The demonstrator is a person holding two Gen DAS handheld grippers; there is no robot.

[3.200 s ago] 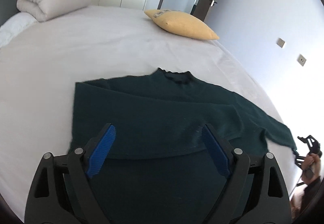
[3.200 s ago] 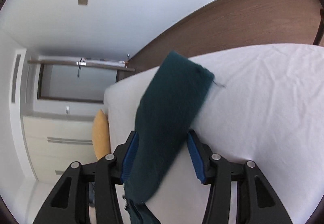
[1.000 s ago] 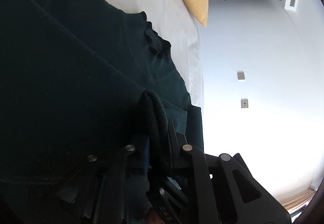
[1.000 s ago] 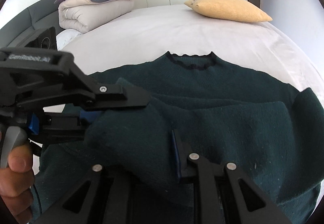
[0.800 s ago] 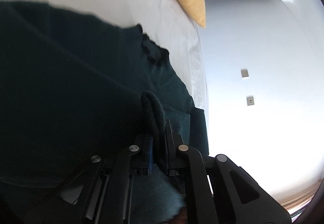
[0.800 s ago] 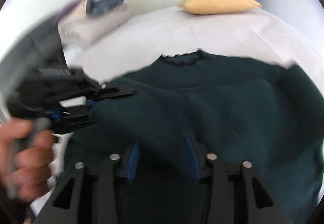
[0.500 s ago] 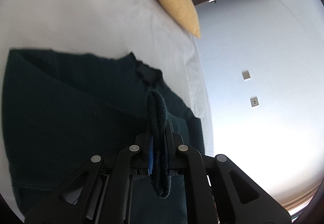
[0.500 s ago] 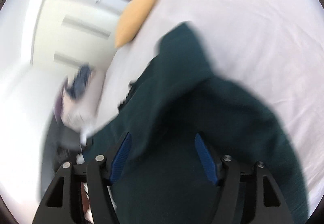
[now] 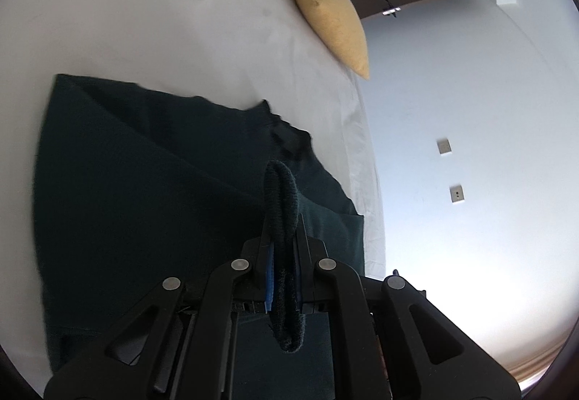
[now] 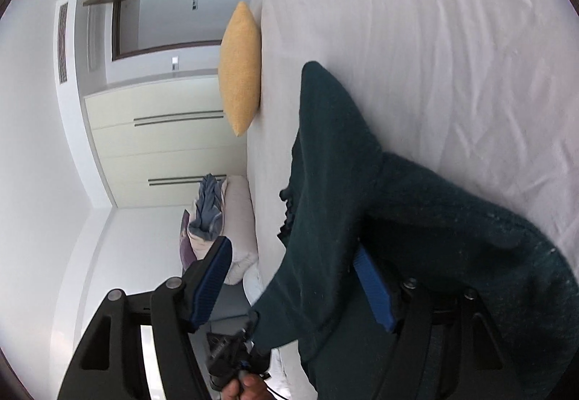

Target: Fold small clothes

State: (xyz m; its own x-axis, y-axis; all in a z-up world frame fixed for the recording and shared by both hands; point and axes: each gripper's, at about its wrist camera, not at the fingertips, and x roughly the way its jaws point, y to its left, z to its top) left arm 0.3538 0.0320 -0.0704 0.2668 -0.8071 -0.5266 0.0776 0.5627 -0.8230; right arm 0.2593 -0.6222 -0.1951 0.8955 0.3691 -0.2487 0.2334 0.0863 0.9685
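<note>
Dark green knitted sweater (image 9: 144, 201) filled lower left; our left gripper (image 9: 283, 255) clamped its folded sleeve (image 9: 280, 190). Our right gripper (image 10: 295, 286) stood spread, fabric draped between.

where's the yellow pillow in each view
Left wrist: the yellow pillow lies upper centre-right, on the white bed, beyond the dark green sweater.
Right wrist: the same pillow sits upper left of centre, at the bed's edge, before the wardrobe.
Shared landmark: the sweater's frilled collar.
</note>
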